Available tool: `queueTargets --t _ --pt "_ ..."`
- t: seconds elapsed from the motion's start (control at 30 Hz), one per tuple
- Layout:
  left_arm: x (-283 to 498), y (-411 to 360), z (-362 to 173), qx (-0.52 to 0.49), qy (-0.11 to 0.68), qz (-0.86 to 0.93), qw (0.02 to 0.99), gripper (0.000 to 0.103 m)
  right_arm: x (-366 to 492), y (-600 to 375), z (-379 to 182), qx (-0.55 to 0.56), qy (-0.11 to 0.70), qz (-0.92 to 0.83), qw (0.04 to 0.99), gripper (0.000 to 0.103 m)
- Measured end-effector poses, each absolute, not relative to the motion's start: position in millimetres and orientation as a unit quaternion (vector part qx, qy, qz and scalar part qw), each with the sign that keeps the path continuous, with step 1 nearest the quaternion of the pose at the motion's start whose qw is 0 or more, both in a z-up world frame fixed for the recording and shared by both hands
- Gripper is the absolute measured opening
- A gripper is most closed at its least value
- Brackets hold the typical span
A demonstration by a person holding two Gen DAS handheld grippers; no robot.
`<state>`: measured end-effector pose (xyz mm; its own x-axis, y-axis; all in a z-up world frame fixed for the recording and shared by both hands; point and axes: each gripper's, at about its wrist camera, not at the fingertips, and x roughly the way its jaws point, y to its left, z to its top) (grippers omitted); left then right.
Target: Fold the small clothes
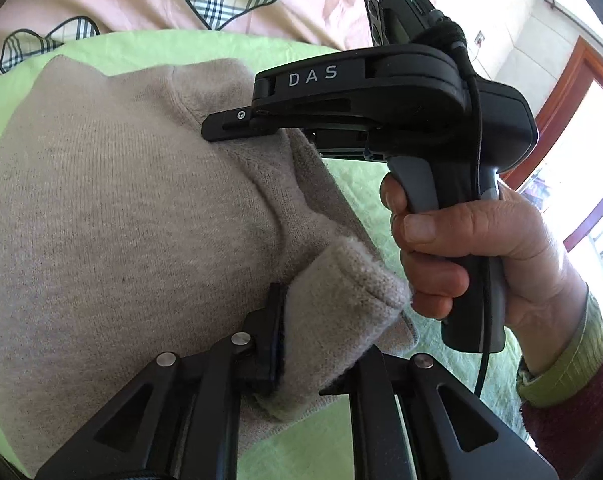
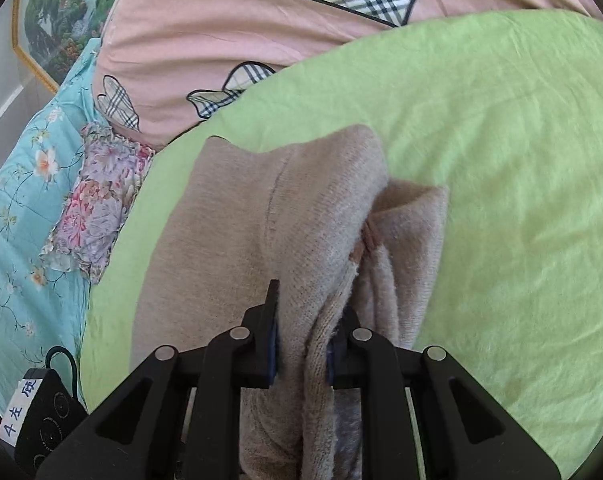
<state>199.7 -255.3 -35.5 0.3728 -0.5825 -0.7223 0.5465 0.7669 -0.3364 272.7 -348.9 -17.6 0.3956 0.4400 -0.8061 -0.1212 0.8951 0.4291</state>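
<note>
A beige knit garment (image 1: 101, 200) lies on a green sheet (image 1: 341, 440), partly folded, with one thick layer lapped over another. My left gripper (image 1: 317, 332) is shut on a doubled, cuffed edge of it; the cloth hides the right finger. In the right wrist view the same garment (image 2: 281, 200) runs away from me, and my right gripper (image 2: 307, 312) is shut on a bunched fold of it, lifted off the sheet (image 2: 501, 160). Seen from the left wrist, the right gripper (image 1: 221, 126) reaches in from the right onto the garment's far edge, with a hand (image 1: 481, 248) on its grip.
A pink quilt (image 2: 221, 20) with plaid hearts lies beyond the green sheet. Turquoise floral bedding (image 2: 17, 200) and a small flowered cloth (image 2: 97, 200) lie to the left. A black labelled device (image 2: 41, 420) shows at the lower left. A framed picture (image 2: 53, 20) hangs behind; a wood-framed window (image 1: 581, 140) is right.
</note>
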Motion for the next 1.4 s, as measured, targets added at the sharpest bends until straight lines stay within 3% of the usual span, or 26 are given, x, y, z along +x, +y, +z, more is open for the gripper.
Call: queueTargets --t 0.17,0.23,0.27,0.37,0.4,0.6,0.83,1.2,1.23,1.3,1.33,1.4 --pt "182.5 -241.0 -22.3 -0.033 0.454 -0.367 0.811 0.041 258.7 -355.0 -5.7 0.137 0.511 0.142 0.837 0.031" --pt "173.1 -227.6 -12.5 -0.047 0.450 -0.375 0.809 0.046 252.9 -355.9 -0.5 0.123 0.509 0.128 0.842 0.031" --pt "169.2 -221.6 -8.6 -0.049 0.446 -0.376 0.811 0.050 247.6 -356.9 3.0 0.117 0.508 0.118 0.845 0.037" --pt "159.0 -196.4 3.3 -0.056 0.434 -0.365 0.822 0.063 233.4 -361.3 7.9 0.121 0.503 0.105 0.849 0.072" --pt "156.8 -183.7 5.9 -0.060 0.432 -0.356 0.827 0.064 230.0 -361.9 8.3 0.125 0.501 0.104 0.850 0.078" --pt "185.4 -134.3 17.1 -0.087 0.424 -0.301 0.850 0.081 217.5 -361.8 -0.4 0.146 0.516 0.106 0.837 0.078" --pt "241.9 -86.2 -5.3 -0.159 0.452 -0.252 0.841 0.082 224.1 -362.8 -13.2 0.182 0.524 0.117 0.824 0.078" --pt "310.3 -96.1 -56.9 -0.228 0.497 -0.289 0.785 0.084 241.8 -367.2 -33.2 0.226 0.539 0.131 0.801 0.078" --pt "315.6 -99.2 -63.8 -0.233 0.500 -0.300 0.778 0.083 243.4 -366.1 -35.1 0.227 0.542 0.136 0.798 0.076" --pt "320.7 -102.9 -67.6 -0.238 0.491 -0.309 0.779 0.071 245.4 -364.3 -40.4 0.242 0.546 0.145 0.789 0.046" --pt "320.4 -104.8 -66.1 -0.236 0.487 -0.318 0.778 0.057 245.5 -364.0 -41.9 0.245 0.546 0.141 0.788 0.045" --pt "315.5 -105.4 -58.3 -0.226 0.482 -0.316 0.785 0.049 243.3 -358.9 -37.0 0.231 0.542 0.135 0.797 0.038"
